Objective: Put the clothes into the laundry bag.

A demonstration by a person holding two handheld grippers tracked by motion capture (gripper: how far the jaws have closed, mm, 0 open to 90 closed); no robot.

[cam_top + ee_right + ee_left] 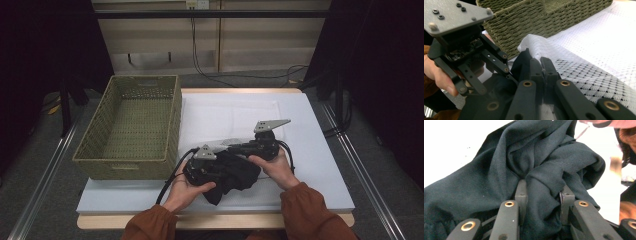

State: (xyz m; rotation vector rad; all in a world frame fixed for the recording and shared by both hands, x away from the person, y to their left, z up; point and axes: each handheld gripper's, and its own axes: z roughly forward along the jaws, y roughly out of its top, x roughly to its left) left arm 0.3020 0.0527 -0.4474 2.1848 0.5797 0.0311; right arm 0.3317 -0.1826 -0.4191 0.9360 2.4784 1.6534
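- Near the tabletop's [320, 165] front edge, the left gripper [544, 192] had its jaws clamped on a bunched dark cloth [524, 162]
- The right gripper [543, 67] pinched white mesh fabric [579, 67] beside the basket [130, 125]

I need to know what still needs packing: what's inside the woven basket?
Nothing shows on the visible floor of the woven basket; its near wall hides the strip just behind it.
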